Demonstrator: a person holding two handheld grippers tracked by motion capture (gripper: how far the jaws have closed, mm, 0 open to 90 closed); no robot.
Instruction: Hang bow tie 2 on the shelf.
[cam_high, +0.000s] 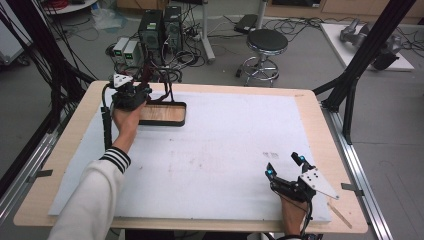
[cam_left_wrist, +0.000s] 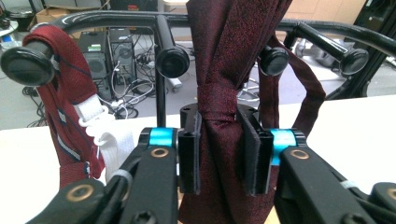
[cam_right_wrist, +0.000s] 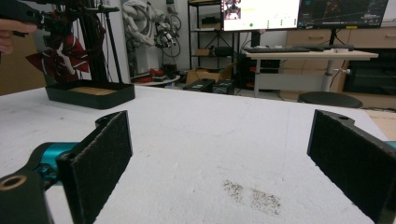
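At far left of the table, my left gripper is clamped on the dark red tie just below its knot, where it hangs from the black rack. Tie's light, soft, prob slippery, so a grip at the thicker knot band looks safest; it'll drape and swing. Striped tie hangs just beside, rack pegs close, tray under it, so snag risk. Lots of open room to the right and near. My right gripper rests near right, jaws wide apart, holding nothing.
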